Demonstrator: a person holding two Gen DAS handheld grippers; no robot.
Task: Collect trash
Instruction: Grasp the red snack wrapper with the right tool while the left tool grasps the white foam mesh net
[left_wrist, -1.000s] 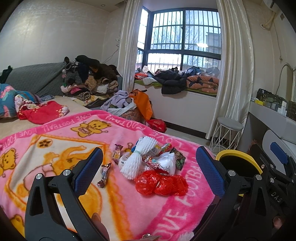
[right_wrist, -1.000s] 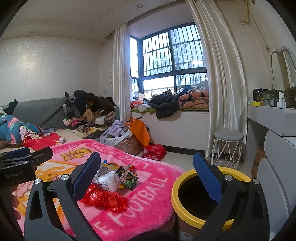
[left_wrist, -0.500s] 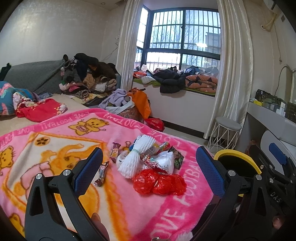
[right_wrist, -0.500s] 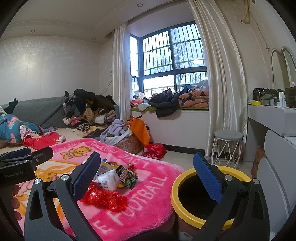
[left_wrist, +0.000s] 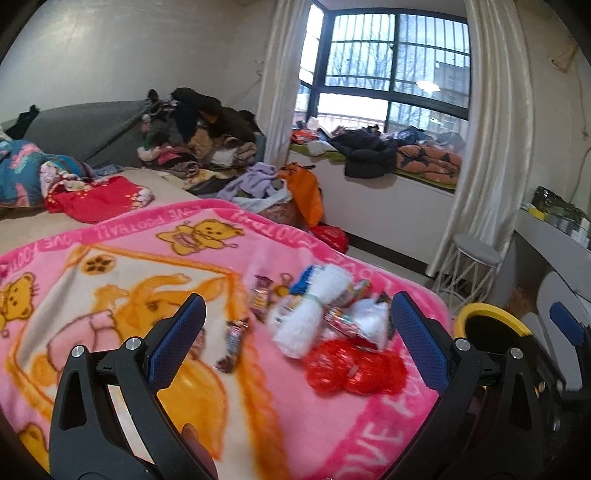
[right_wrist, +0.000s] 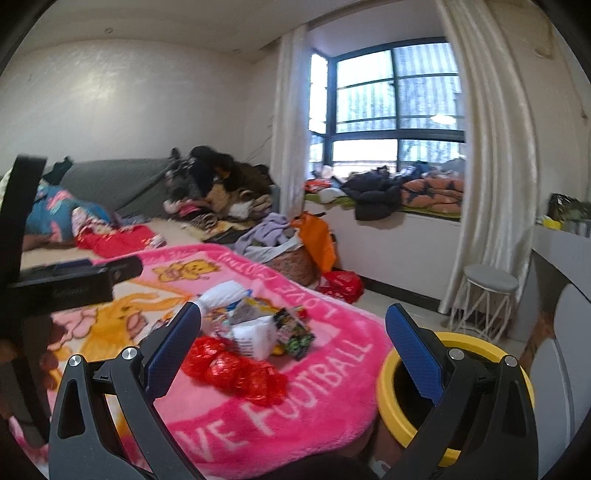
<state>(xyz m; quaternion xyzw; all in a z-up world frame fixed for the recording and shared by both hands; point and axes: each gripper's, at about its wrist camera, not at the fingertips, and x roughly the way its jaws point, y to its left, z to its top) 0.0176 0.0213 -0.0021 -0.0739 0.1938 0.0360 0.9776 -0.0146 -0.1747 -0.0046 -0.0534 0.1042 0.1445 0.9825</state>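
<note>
A pile of trash lies on the pink bear blanket (left_wrist: 110, 295): a crumpled red plastic bag (left_wrist: 351, 369), a white foam net (left_wrist: 310, 310), a white packet (left_wrist: 369, 319) and several snack wrappers (left_wrist: 232, 345). My left gripper (left_wrist: 295, 343) is open and empty above the blanket, just short of the pile. In the right wrist view the red bag (right_wrist: 236, 369), the white packet (right_wrist: 256, 338) and a dark wrapper (right_wrist: 295, 332) lie ahead of my right gripper (right_wrist: 291, 350), which is open and empty. The yellow-rimmed bin (right_wrist: 388, 387) stands at the bed's corner.
A white stool (right_wrist: 487, 299) stands by the curtain. A basket of clothes (right_wrist: 288, 254) with an orange bag and a red bag (right_wrist: 341, 284) sit on the floor beyond the bed. Clothes are heaped on the grey sofa (left_wrist: 199, 129) and window ledge.
Both grippers have moved closer to the trash pile and tilted; the pile looks larger and nearer. Both stay open and empty.
</note>
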